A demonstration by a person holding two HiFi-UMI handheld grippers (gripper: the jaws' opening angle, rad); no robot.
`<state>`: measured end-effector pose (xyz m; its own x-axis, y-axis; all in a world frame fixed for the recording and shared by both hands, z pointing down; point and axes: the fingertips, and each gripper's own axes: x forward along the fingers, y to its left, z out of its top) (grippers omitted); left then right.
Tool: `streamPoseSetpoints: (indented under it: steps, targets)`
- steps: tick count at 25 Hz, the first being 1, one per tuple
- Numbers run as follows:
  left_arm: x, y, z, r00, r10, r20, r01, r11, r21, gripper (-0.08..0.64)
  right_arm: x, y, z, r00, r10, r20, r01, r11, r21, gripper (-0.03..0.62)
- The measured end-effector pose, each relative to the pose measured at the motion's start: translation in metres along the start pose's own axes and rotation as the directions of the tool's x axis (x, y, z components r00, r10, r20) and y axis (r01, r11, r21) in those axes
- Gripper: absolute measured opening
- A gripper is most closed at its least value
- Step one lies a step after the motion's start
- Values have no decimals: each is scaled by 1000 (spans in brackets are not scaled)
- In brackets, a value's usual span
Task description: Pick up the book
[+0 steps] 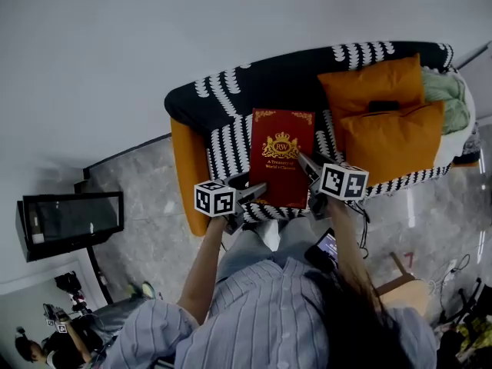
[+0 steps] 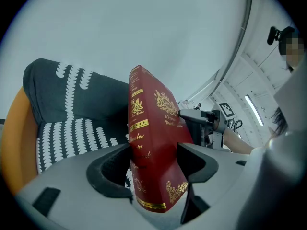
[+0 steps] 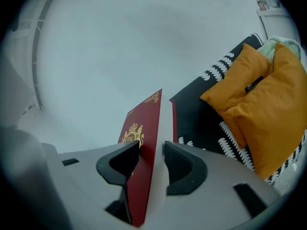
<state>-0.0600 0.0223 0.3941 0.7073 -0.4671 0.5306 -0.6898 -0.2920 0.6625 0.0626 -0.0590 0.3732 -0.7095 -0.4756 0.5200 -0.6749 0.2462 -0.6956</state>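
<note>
Our left gripper [image 1: 254, 192] is clamped on the near left corner of the book [image 1: 280, 156], by the spine; in the left gripper view its two jaws press on either side of the red cover, held apart only by the book's thickness. Our right gripper [image 1: 306, 162] is closed on the book's right edge, with one jaw on the front cover and the other against the pale pages. The book is red with gold lettering and a gold crest. It sits between the two grippers over the seat of the sofa [image 1: 261, 75], cover up from above. In the left gripper view it stands tilted, with the seat behind and below it, so it looks clear of the cushion. The sofa is covered in black cloth with rows of white leaf marks, and an orange side panel [image 1: 190, 167] shows at its left end. Two orange cushions [image 1: 388, 125] lie together on the right part of the seat, well apart from the book, with a small dark thing [image 1: 384, 105] between them. A green cloth [image 1: 450, 98] is bunched at the far right end. Behind the sofa rises a plain pale grey wall [image 1: 154, 37]. The floor [image 1: 146, 206] is grey mottled stone, and a black screen [image 1: 69, 220] stands near the left. Our striped shirt [image 1: 254, 317] fills the near edge.
</note>
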Motion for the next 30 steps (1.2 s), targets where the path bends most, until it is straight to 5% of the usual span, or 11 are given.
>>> streamPoseSetpoints:
  steps: [11,30]
  targets:
    - [-50,8,-15,999,-21,26,20,1000,5,314,1,47,-26,1000,-14,18,14,999,-39,175]
    - [-193,32,-108,993,-114,-8,114,992,59,311,-14,160,-166,988,-93,123,95,996,-5,173]
